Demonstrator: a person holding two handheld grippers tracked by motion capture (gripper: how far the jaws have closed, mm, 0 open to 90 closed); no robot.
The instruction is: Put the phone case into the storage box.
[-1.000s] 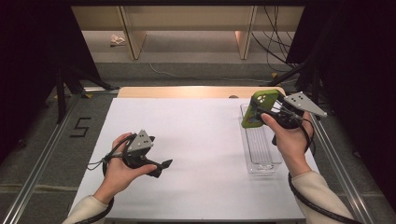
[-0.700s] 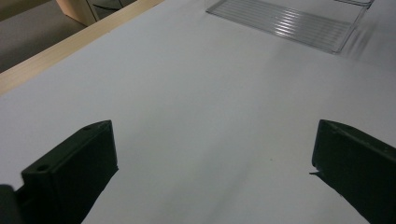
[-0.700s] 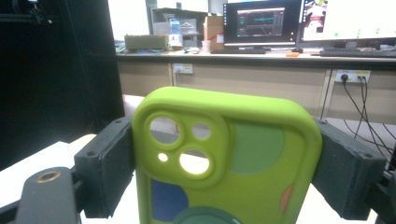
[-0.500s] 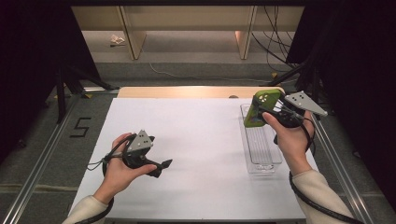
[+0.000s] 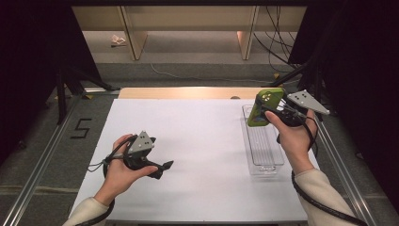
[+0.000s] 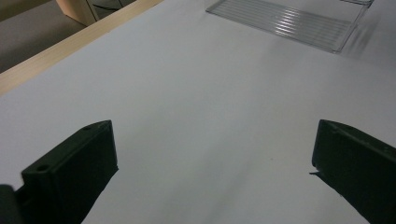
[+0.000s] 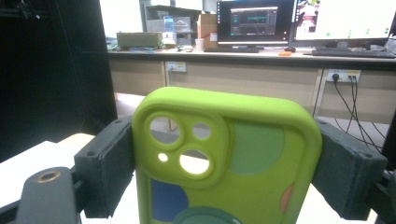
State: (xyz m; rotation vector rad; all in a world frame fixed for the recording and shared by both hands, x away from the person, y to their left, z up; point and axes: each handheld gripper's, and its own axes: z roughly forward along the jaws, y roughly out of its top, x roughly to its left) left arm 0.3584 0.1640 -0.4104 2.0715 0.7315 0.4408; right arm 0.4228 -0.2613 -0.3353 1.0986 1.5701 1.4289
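Phone case (image 5: 265,107) stands clamped across its width in the right gripper (image 5: 275,115), just above the clear tray's (image 5: 266,165) far end, while the left gripper (image 5: 160,168) fingers (image 6: 79,165) stay spread and empty.

Lime-green phone case (image 7: 227,158), coloured patches.

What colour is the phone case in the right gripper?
Lime green phone case with darker green, blue and orange patches; clearest in the right gripper view.

The high view looks forward and down from above the person's side, taking in the whole white table (image 5: 188,141). The left gripper view skims low over it, facing the clear tray (image 6: 299,21) at one o'clock; both share that tray. The right gripper view faces level, close behind the green phone case (image 7: 224,158).
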